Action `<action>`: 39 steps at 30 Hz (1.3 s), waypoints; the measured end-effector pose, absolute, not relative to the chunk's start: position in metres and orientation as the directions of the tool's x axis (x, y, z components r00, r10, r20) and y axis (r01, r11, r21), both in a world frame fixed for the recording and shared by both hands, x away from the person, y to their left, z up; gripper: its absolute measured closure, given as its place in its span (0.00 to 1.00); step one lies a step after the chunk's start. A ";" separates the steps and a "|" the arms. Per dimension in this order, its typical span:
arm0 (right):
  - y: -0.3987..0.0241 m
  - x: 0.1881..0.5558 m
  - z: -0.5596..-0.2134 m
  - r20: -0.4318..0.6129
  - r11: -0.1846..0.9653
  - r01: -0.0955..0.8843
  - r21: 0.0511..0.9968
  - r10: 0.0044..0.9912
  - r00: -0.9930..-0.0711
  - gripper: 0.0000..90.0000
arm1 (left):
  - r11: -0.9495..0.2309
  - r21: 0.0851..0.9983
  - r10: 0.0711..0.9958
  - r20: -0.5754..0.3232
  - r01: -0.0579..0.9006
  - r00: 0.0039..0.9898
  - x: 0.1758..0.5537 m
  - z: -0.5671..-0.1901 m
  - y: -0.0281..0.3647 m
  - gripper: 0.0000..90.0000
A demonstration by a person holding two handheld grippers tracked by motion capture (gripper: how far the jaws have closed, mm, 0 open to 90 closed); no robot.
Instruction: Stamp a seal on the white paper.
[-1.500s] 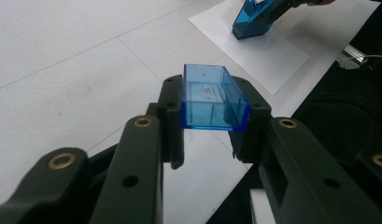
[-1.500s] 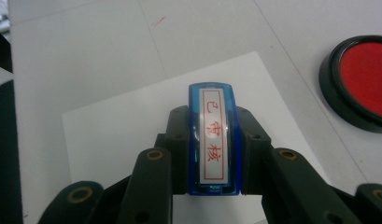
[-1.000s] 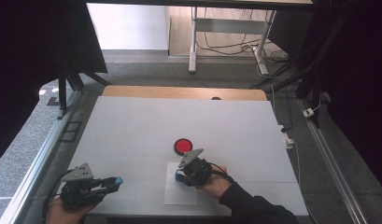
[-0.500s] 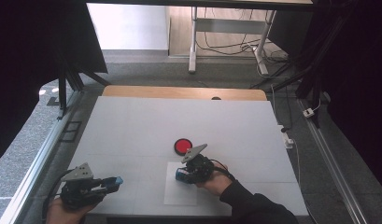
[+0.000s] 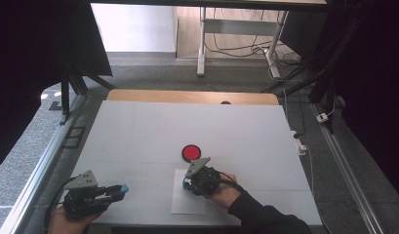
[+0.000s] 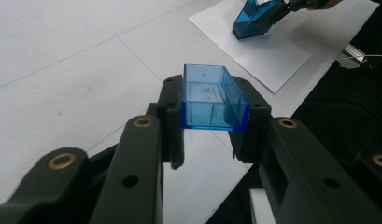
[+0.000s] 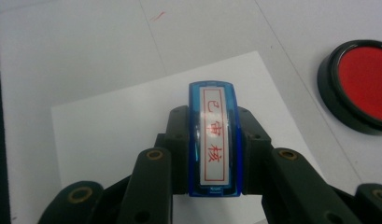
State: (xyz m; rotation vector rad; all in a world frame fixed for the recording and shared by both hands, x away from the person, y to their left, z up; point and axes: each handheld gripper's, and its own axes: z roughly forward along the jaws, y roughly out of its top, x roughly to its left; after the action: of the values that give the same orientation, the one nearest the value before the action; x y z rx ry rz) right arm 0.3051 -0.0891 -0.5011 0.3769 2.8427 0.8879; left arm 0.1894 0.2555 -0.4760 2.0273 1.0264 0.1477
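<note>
My right gripper (image 5: pixel 188 184) is shut on a blue stamp (image 7: pixel 213 140) whose white label carries red characters. It holds the stamp tilted over the near part of a white paper sheet (image 5: pixel 187 204). In the left gripper view the stamp (image 6: pixel 251 21) has its lower end at the paper (image 6: pixel 272 53); I cannot tell whether they touch. My left gripper (image 5: pixel 120 189) is at the near left of the table, shut on a clear blue cap (image 6: pixel 205 88) with its open side up. A round red ink pad (image 5: pixel 190 152) lies just beyond the paper.
The white table (image 5: pixel 138 131) has a wooden strip along its far edge (image 5: pixel 187 96). Metal rails run down both sides of it. The ink pad (image 7: pixel 361 81) sits close to the right of the right gripper's jaws.
The right gripper has shifted only slightly over the paper. The left gripper has kept still with the cap.
</note>
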 end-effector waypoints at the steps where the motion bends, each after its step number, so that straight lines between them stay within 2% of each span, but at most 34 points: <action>1: -0.091 0.308 -0.501 -0.028 0.784 0.216 0.581 0.285 -0.958 0.78 | -0.314 0.726 0.711 -0.248 0.612 0.658 0.189 -0.476 0.256 0.76; 7: -0.095 0.315 -0.503 0.025 0.764 0.247 0.597 0.289 -0.957 0.78 | -0.313 0.725 0.711 -0.249 0.613 0.657 0.190 -0.476 0.256 0.76; 16: -0.093 0.314 -0.501 0.004 0.779 0.223 0.587 0.272 -0.962 0.78 | -0.315 0.724 0.709 -0.251 0.614 0.659 0.190 -0.476 0.256 0.76; 26: -0.095 0.318 -0.500 0.029 0.774 0.237 0.587 0.273 -0.962 0.78 | -0.308 0.717 0.710 -0.264 0.625 0.653 0.190 -0.476 0.256 0.76; 39: -0.099 0.319 -0.487 0.036 0.738 0.238 0.631 0.278 -0.960 0.78 | -0.302 0.720 0.711 -0.267 0.625 0.650 0.190 -0.476 0.256 0.76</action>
State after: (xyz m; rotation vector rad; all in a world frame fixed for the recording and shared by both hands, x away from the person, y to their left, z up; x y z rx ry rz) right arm 0.3193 -0.0990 -0.4866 0.4270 2.8727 1.0298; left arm 0.1903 0.2562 -0.4763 2.0178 1.0399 0.1283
